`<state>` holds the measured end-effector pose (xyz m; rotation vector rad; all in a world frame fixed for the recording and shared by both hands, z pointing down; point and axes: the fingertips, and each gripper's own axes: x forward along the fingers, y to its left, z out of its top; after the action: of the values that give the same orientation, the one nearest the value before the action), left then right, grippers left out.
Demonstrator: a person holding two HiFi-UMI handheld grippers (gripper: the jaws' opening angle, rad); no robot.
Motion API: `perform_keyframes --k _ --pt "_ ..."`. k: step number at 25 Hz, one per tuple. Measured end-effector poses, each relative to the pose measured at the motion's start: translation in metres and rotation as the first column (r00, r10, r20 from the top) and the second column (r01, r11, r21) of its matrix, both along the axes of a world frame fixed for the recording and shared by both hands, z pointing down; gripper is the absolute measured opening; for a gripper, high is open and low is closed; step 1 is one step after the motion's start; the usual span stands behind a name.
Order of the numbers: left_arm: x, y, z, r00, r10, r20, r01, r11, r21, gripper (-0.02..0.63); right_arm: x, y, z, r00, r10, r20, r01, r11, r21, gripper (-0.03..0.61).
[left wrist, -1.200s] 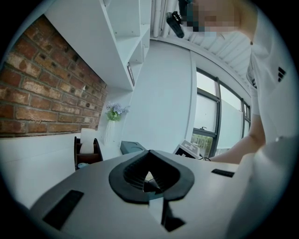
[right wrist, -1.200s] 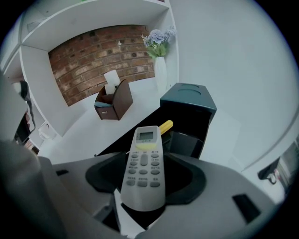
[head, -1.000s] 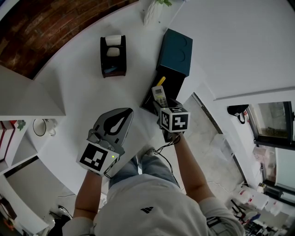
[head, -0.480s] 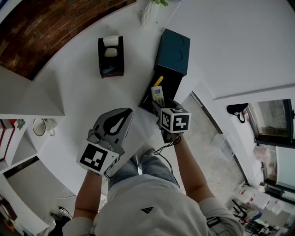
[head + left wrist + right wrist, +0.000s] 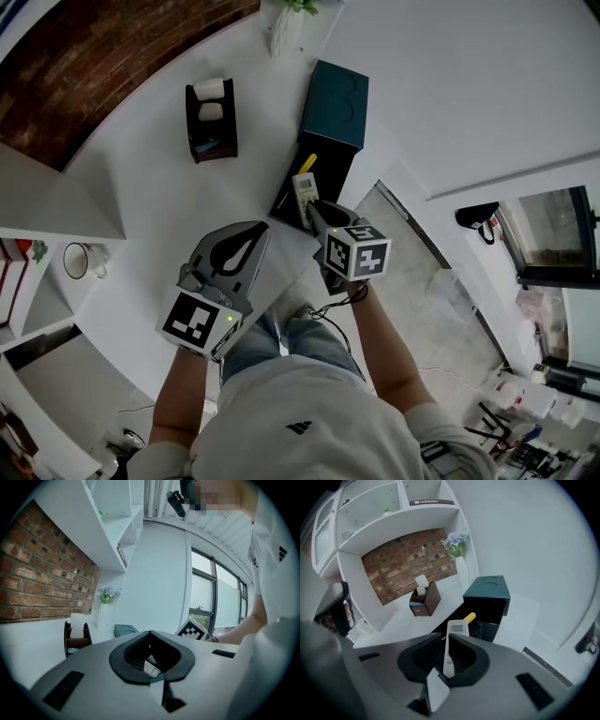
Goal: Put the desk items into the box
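A white remote control stands between the jaws of my right gripper, which is shut on it. Those jaws have just been closing around it. In the right gripper view the remote sticks up, display end away from me, over the open front of the dark teal box. The box lies on the white desk with its black inside facing me and a yellow item in it. My left gripper hovers over the desk to the left, shut, its tips meeting, with nothing in it.
A brown desk organiser holding a white roll stands further back on the white desk. A vase with flowers is at the far edge. A mug sits on a shelf at left. Floor lies beyond the desk's right edge.
The right gripper's jaws have closed onto the remote, which stood loosely between them before. The left gripper has barely moved.
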<state>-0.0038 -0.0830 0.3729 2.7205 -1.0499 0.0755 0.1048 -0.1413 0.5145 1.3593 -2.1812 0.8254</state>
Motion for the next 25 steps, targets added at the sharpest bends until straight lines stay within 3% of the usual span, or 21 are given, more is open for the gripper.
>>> perform_keyframes --k 3,10,17,25 --pt "0.008 0.004 -0.005 1.000 0.013 -0.003 -0.013 1.000 0.009 0.012 0.001 0.005 -0.013 0.999 -0.013 0.032 0.012 0.999 0.043 0.009" --pt "0.031 0.013 -0.013 0.999 0.047 0.002 -0.047 0.998 0.031 0.012 -0.001 0.023 -0.059 0.991 -0.073 0.113 0.052 0.983 0.177 0.008" --pt "0.057 0.026 -0.024 0.995 0.098 0.013 -0.098 0.993 0.058 0.011 0.003 0.046 -0.115 0.978 -0.140 0.155 0.077 0.931 0.357 0.008" --pt "0.093 0.045 -0.038 0.988 0.150 0.025 -0.151 0.984 0.092 0.012 0.025 0.078 -0.154 0.970 -0.160 0.182 0.065 0.893 0.444 0.006"
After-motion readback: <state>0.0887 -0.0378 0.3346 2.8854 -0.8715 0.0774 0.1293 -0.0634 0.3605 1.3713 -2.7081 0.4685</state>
